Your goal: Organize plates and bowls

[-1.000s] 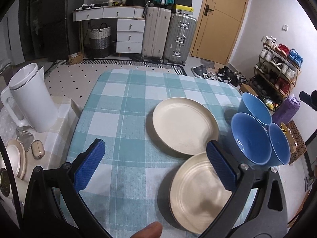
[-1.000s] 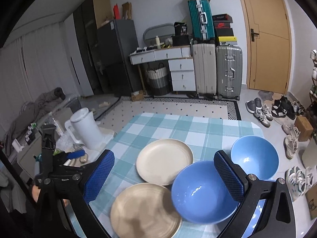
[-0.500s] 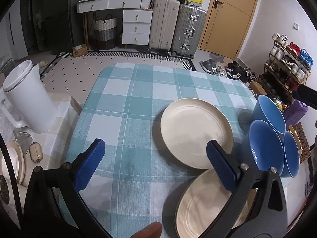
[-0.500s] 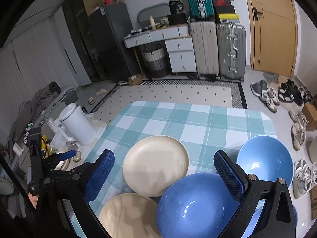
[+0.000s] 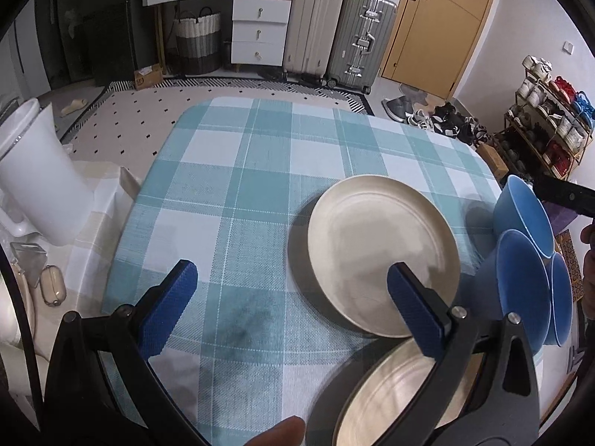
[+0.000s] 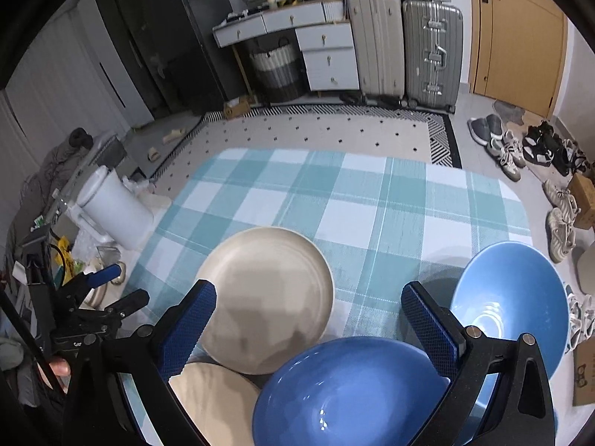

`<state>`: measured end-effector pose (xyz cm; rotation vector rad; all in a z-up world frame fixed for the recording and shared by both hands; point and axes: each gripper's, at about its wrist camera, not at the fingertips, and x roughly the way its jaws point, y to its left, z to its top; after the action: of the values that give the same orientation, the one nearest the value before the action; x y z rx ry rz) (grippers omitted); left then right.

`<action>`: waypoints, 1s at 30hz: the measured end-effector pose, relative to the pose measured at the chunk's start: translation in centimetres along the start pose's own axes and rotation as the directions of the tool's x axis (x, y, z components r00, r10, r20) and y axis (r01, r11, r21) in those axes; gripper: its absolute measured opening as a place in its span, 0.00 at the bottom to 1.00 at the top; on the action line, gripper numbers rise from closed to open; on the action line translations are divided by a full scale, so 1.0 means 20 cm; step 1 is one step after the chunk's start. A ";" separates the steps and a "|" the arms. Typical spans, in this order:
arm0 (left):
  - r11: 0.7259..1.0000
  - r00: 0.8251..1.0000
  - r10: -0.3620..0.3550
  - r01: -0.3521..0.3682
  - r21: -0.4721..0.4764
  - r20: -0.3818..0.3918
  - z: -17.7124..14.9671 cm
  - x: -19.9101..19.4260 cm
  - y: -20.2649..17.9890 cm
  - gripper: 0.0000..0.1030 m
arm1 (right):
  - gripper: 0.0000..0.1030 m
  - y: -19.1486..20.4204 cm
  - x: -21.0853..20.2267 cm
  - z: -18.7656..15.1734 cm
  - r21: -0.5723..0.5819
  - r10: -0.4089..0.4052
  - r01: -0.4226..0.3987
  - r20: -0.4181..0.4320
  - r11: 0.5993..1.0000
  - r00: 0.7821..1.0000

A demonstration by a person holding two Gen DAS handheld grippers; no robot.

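Two cream plates lie on the checked tablecloth (image 5: 230,171): a far plate (image 5: 379,256) (image 6: 267,297) and a near plate (image 5: 401,397) (image 6: 212,397). Three blue bowls stand at the right: a far bowl (image 5: 524,219) (image 6: 509,304), a middle bowl (image 5: 520,290) (image 6: 346,390), and a third (image 5: 559,301) behind it. My left gripper (image 5: 290,304) is open and empty above the cloth, left of the plates. My right gripper (image 6: 308,323) is open and empty above the middle bowl and far plate.
A white kettle (image 5: 37,174) stands on a side surface left of the table. Suitcases (image 5: 338,29), a drawer desk (image 5: 256,18) and a basket (image 5: 197,41) line the far wall. Shoes (image 6: 520,148) lie on the floor at the right.
Both grippers have moved forward and lower over the table, so plates and bowls appear nearer. Both stay open. Nothing on the table has moved.
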<state>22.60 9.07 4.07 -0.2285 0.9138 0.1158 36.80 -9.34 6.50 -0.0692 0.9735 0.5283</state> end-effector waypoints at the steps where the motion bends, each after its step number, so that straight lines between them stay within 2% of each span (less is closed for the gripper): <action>1: 1.000 1.000 -0.003 0.003 -0.003 -0.008 0.00 0.02 0.00 0.99 | 0.99 0.00 0.03 0.01 -0.005 -0.006 0.006 -0.010 1.000 1.000; 6: 1.000 0.999 -0.004 0.004 0.008 -0.036 0.00 0.13 0.00 0.97 | 0.98 0.00 0.16 0.02 -0.034 -0.016 0.014 -0.068 0.999 0.998; 15: 0.998 0.994 -0.060 0.061 0.007 -0.089 -0.01 0.28 -0.01 0.72 | 0.87 -0.01 0.37 0.02 -0.056 -0.006 -0.005 -0.192 0.998 0.981; 18: 0.997 0.992 -0.069 0.071 0.011 -0.103 -0.02 0.33 -0.02 0.71 | 0.79 -0.01 0.44 0.02 -0.053 -0.003 -0.010 -0.232 0.999 0.973; 21: 0.997 0.990 -0.077 0.078 0.009 -0.120 -0.03 0.37 -0.03 0.70 | 0.77 -0.01 0.51 0.01 -0.056 -0.008 -0.007 -0.266 0.998 0.964; 24: 0.996 0.987 -0.083 0.085 0.010 -0.139 -0.04 0.40 -0.04 0.69 | 0.72 -0.01 0.56 0.01 -0.064 -0.037 0.020 -0.269 0.998 0.962; 27: 0.996 0.984 -0.086 0.090 0.022 -0.154 -0.05 0.43 -0.05 0.61 | 0.71 -0.02 0.60 0.00 -0.061 -0.029 0.013 -0.286 0.998 0.958; 30: 0.995 0.982 -0.088 0.094 0.024 -0.170 -0.06 0.46 -0.06 0.59 | 0.64 -0.01 0.64 -0.01 -0.074 -0.038 0.015 -0.314 0.997 0.949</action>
<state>27.46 7.53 -3.81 -0.2526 1.0711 -0.0034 42.43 -4.61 -3.94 -0.2362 1.2645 0.5364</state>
